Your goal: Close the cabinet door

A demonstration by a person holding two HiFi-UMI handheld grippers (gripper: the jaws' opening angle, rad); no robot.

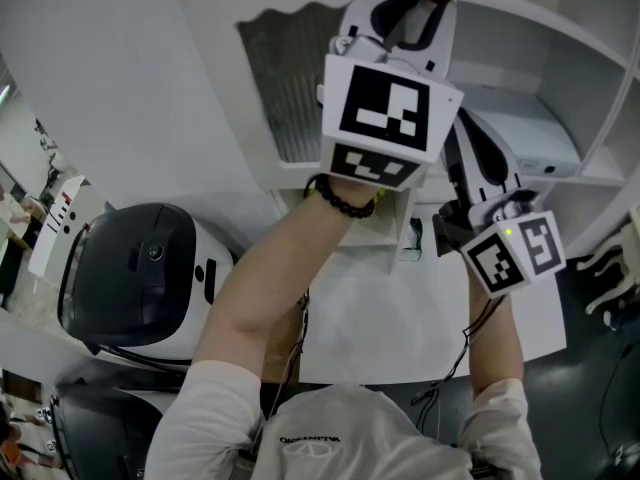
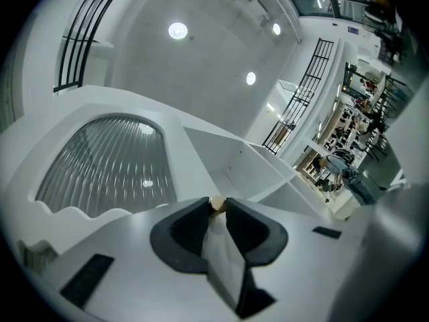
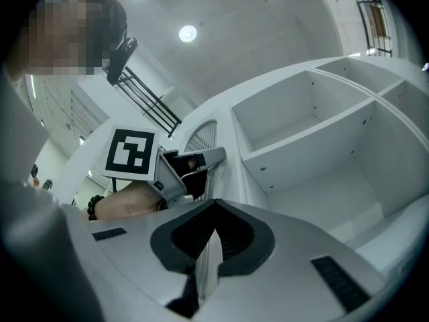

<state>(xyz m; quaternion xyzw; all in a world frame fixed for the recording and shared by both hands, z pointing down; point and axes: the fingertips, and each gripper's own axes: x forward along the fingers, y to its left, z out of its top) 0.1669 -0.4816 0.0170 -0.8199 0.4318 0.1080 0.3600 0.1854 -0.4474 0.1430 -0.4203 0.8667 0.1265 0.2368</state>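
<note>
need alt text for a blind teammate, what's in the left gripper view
The left gripper has its jaws closed on a small tan knob at the edge of a white cabinet door with ribbed glass. Open white shelves lie to the right, and round ceiling lights glow above.

Bright ceiling spotlights (image 2: 177, 30), soft shadows, muted colour, fisheye-warped edges, dark vignetted corners

A pale grey ceiling (image 2: 201, 79) carries round recessed lights (image 2: 177, 30) — several of them lit. Black railings (image 2: 80, 39) stand against white walls. Lower down, a white table (image 1: 390, 333) sits over a dark floor (image 1: 590, 418) — a rounded black-and-white machine (image 1: 140, 268) stands at its left.
</note>
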